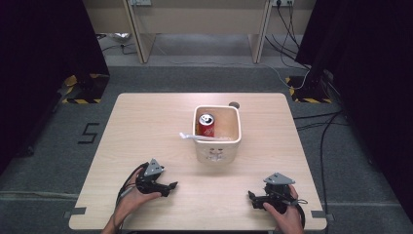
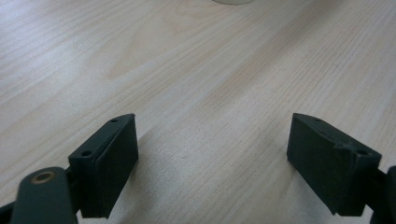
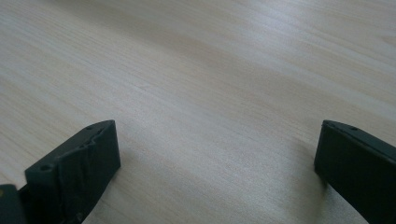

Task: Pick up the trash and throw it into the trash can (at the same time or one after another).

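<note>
A red can (image 1: 206, 125) stands upright inside a white square bin (image 1: 217, 146) just above the middle of the high view; white script runs down its side, too small to read. A white plastic spoon (image 1: 191, 137) lies across the bin's left rim, its bowl jutting out over the desk (image 1: 146, 131). The bin's front wall carries a small pattern of cut-out holes. On the grey floor at the left of the frame a black mark shaped like the numeral 5 (image 1: 89, 132) is taped down, and yellow-and-black hazard tape edges the stand bases at upper left and upper right.

The left gripper (image 1: 168, 186) rests low at the lower left of the frame, held by the person's left hand (image 1: 130, 199), its jaws aimed rightward toward the centre. The right gripper (image 1: 253, 198) sits at the lower right in the right hand (image 1: 284, 212), its jaws pointing left. Both lie well apart from the bin, and each bears a grey three-cornered plate on top.

In the left gripper view the two black, blocky jaws stand spread wide, nothing between them — pale, fine-grained wood beneath. The right gripper view shows the same: matte black jaws set far apart over bare, smooth wood grain, holding nothing.
</note>
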